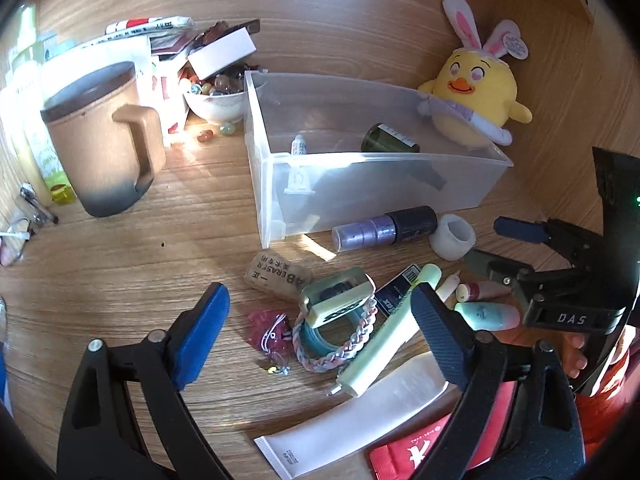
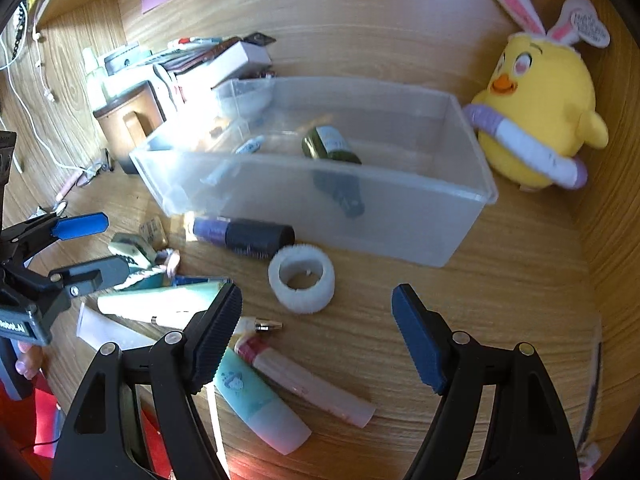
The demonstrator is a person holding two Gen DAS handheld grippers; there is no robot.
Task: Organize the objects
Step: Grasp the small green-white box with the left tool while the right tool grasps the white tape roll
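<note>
I hold both tongs over the clutter on the desk (image 1: 120, 280), in front of the clear bin (image 2: 472, 196), which stands toward the back of the desk beside the yellow chick plush (image 2: 536, 120). My left tongs (image 1: 320, 320) stand wide apart with nothing between the pads, hanging above the braided bracelet (image 1: 340, 354) and the small green clip case (image 1: 340, 300). My right tongs (image 2: 316, 336) are apart too, empty, over the pink tube (image 2: 308, 380) and the teal tube (image 2: 256, 400) near the front edge. The bin already holds a dark green bottle (image 2: 332, 146) and a small white tube (image 2: 250, 145), so I judge the job is just begun. The purple bottle (image 2: 244, 234) and the white fuzzy ring (image 2: 302, 278) lie just before the bin's front wall. To do this well I should pick one item per hand, come down straight so a pad lands on each long side of a tube, and avoid dragging its neighbours. The tubes touch each other, so I would take the upper one first.
</note>
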